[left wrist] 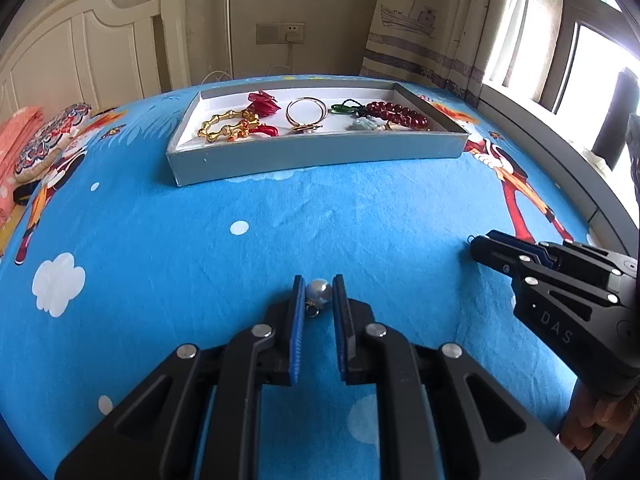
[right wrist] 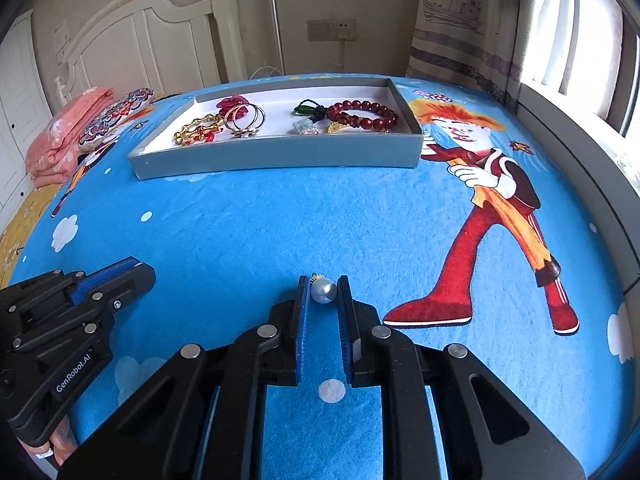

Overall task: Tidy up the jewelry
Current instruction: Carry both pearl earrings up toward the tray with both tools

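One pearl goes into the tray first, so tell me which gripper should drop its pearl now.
Left, probably. The left gripper pinches its pearl facing the tray squarely, and the tray's bare floor lies at its left end. The right gripper holds the other pearl, farther from that end.

Home bedroom: white headboard [left wrist: 80,52], cartoon bedsheet [left wrist: 280,220], curtain [left wrist: 420,20], window [left wrist: 592,68].

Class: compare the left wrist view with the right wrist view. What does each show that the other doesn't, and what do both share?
Left wrist only: the left gripper pinching a pearl drop; bright window panes. Right wrist only: the right gripper pinching a second pearl; the whole cartoon figure. Both: the grey tray of jewelry on the blue sheet.
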Demonstrator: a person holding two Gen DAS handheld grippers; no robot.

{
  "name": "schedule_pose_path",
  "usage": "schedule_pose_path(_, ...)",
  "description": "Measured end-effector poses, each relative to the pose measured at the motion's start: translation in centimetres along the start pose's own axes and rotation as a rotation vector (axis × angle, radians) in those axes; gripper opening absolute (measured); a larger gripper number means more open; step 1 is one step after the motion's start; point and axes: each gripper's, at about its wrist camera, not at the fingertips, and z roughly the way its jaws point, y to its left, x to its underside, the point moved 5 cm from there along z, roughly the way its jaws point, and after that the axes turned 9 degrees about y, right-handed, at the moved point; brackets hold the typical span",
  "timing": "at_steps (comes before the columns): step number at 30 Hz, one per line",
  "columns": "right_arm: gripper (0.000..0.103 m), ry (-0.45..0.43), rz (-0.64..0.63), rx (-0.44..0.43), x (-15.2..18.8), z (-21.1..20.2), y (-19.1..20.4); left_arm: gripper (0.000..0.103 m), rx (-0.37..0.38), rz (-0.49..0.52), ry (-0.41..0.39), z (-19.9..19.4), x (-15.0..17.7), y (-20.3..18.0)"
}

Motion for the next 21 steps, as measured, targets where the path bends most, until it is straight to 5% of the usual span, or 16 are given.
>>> schedule_pose_path(7, 0.015, 0.004, 0.001, -0.02, 0.38, -0.15, -0.14, 0.014, -0.001, 0.019, -0.001, -0.13, 0.27, 0.0)
schedule_pose_path(11, 0.015, 0.003, 0.015, -0.046, 0.46, -0.19, -0.32, 0.033, 0.033, 0.031, -0.001, -0.27, 0.49, -0.19)
schedule_pose_path(14, 0.015, 0.002, 0.021, -0.059, 0.44, -0.16, -0.45, 0.033, 0.015, 0.046, -0.003, -0.3, 0.6, -0.42)
schedule_pose_path(16, 0.015, 0.001, 0.024, -0.066, 0.45, -0.16, -0.5, 0.03, 0.009, 0.048, -0.006, -0.29, 0.61, -0.34)
schedule_pose_path(18, 0.015, 0.0, 0.026, -0.069, 0.42, -0.19, -0.5, 0.013, -0.008, 0.051, -0.009, -0.32, 0.68, -0.13)
schedule_pose_path(21, 0.015, -0.002, 0.021, -0.063, 0.39, -0.25, -0.46, 0.013, 0.015, 0.034, -0.01, -0.4, 0.69, 0.28)
